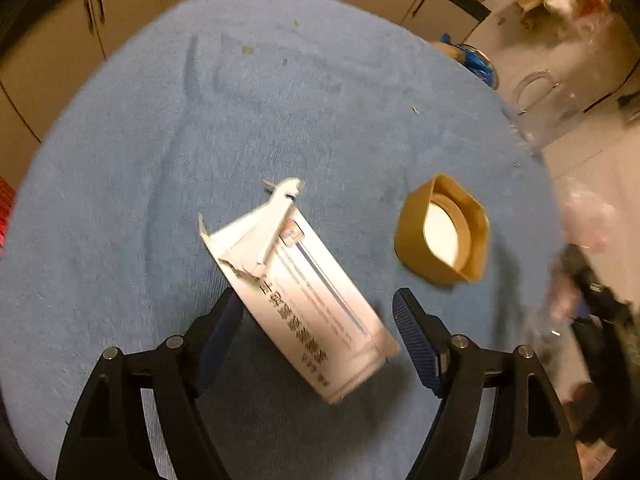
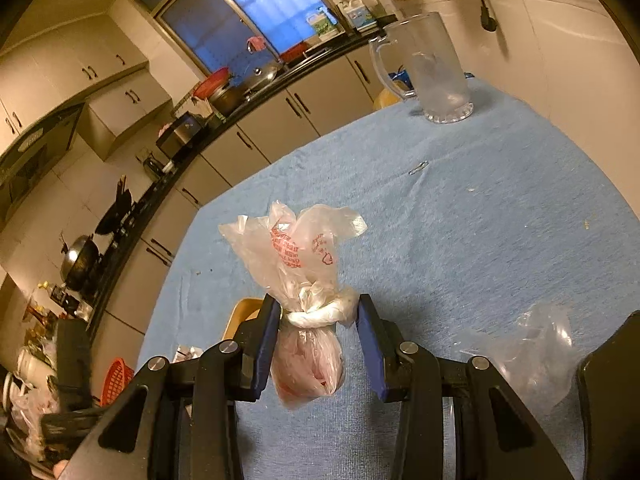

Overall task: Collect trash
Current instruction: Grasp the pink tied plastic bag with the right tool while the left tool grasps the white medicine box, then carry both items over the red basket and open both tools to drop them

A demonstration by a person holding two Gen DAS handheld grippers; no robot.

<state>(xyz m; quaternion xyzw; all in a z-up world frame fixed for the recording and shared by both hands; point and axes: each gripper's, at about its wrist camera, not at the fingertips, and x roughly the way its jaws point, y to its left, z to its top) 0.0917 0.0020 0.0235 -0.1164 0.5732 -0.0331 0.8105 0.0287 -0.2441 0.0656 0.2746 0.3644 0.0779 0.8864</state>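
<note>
In the left wrist view a torn white carton [image 1: 304,296] with printed text lies on the blue cloth [image 1: 248,128], its lower end between the fingers of my left gripper [image 1: 318,312], which is open and not touching it. A gold cap [image 1: 444,230] lies to its right. In the right wrist view my right gripper [image 2: 318,312] is shut on the knot of a tied clear plastic bag [image 2: 304,264] with red print, held above the cloth [image 2: 460,220].
A glass mug [image 2: 430,68] stands at the far end of the table. A crumpled clear plastic wrapper [image 2: 532,348] lies at the right. A paper clip [image 2: 419,168] and crumbs lie on the cloth. Kitchen cabinets and a counter with pots run behind.
</note>
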